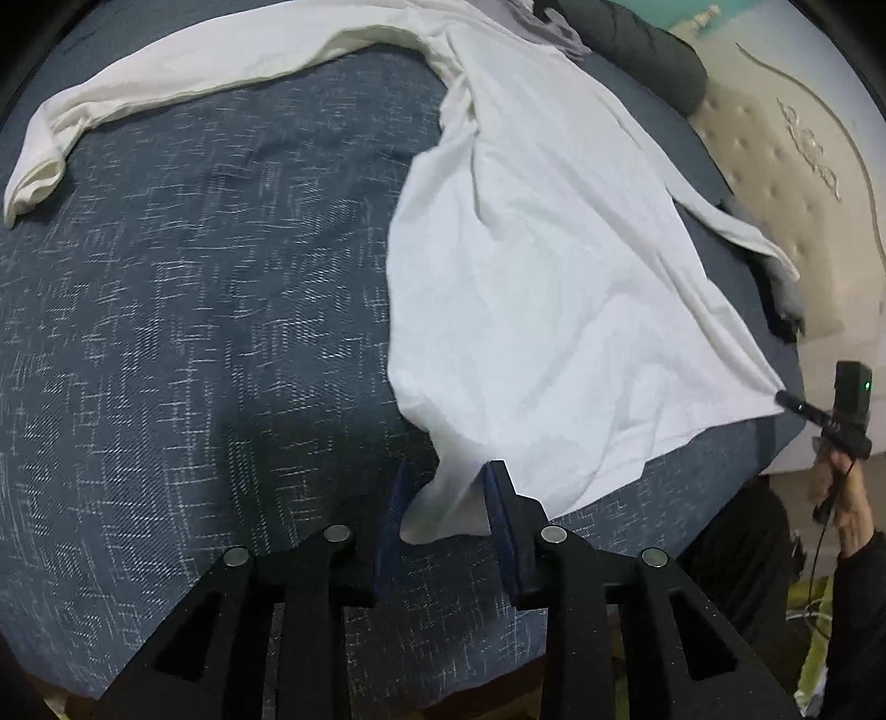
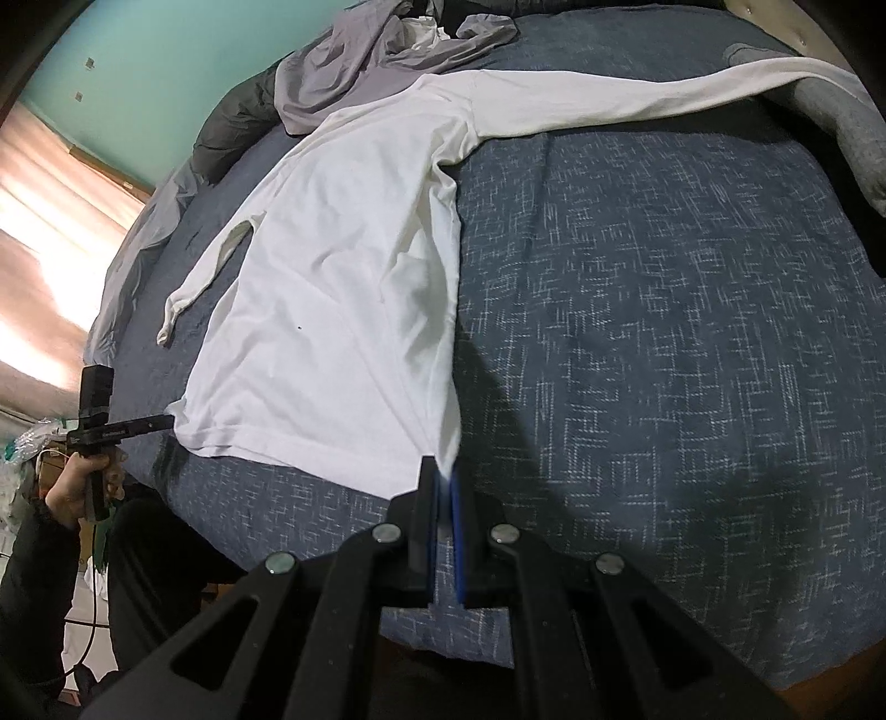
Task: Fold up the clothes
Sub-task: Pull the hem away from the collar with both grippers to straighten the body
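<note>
A white long-sleeved shirt lies spread on the blue patterned bedcover. One bottom corner of it lies loose between the fingers of my left gripper, whose jaws stand apart without pinching the cloth. My right gripper is shut on the other bottom corner, and the hem of the shirt stretches away from it to the left. In the left wrist view the right gripper pulls its corner taut at the bed's edge. The left gripper shows at the far hem corner in the right wrist view.
A grey garment and a dark padded jacket lie beyond the shirt's collar. Another grey garment lies at the bed's right side. A beige quilted headboard borders the bed. A person's hand holds the left gripper.
</note>
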Demonstrator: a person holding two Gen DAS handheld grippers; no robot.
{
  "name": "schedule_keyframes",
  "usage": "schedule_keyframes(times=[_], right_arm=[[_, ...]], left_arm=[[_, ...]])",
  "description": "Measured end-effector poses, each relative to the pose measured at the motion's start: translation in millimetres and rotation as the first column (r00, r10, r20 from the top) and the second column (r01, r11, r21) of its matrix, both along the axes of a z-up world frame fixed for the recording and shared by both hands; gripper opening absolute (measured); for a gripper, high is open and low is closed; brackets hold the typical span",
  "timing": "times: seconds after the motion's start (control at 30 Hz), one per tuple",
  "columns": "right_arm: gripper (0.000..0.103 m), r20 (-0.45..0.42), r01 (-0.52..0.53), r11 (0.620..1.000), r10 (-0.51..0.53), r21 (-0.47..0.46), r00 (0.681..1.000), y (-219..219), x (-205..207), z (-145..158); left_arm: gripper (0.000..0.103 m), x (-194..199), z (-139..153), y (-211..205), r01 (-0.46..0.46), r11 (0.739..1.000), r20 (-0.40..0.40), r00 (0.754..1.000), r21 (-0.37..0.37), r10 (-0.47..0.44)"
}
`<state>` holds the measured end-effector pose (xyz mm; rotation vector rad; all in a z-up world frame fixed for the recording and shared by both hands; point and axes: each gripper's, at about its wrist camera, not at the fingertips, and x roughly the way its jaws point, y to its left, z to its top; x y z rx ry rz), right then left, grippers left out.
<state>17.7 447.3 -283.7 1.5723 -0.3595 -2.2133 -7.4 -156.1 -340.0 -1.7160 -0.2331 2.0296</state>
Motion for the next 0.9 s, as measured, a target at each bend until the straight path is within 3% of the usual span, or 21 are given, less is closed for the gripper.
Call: schedule_keyframes(times=[0.03, 0.07, 0.63, 0.9], right_arm=[[0.004, -0.003, -0.001, 1.000, 0.001, -0.001, 1.000, 0, 1, 1], [0.004, -0.006, -0.001, 1.000, 0.001, -0.002, 1.000, 0, 1, 3], [0.004, -0.049, -0.029, 0.999, 0.027, -0.035, 0.998, 5, 19, 29], [0.004, 0.015, -0.044, 0.999, 0.044, -0.013, 0.999, -2, 36, 0]], left_arm=[[0.008, 0, 0, 1, 0.006, 1.000, 0.000, 1.000, -0.003, -0.006], [0.005, 1, 2, 2, 0.013, 1.000, -0.007, 1.000, -0.010, -0.013], [0.004, 27, 89, -40, 0.042, 0.999, -0.144, 0.989, -0.017, -0.044], [0.004, 46, 81, -54, 0.036, 0.999, -0.120, 0.992, -0.024, -0.039]])
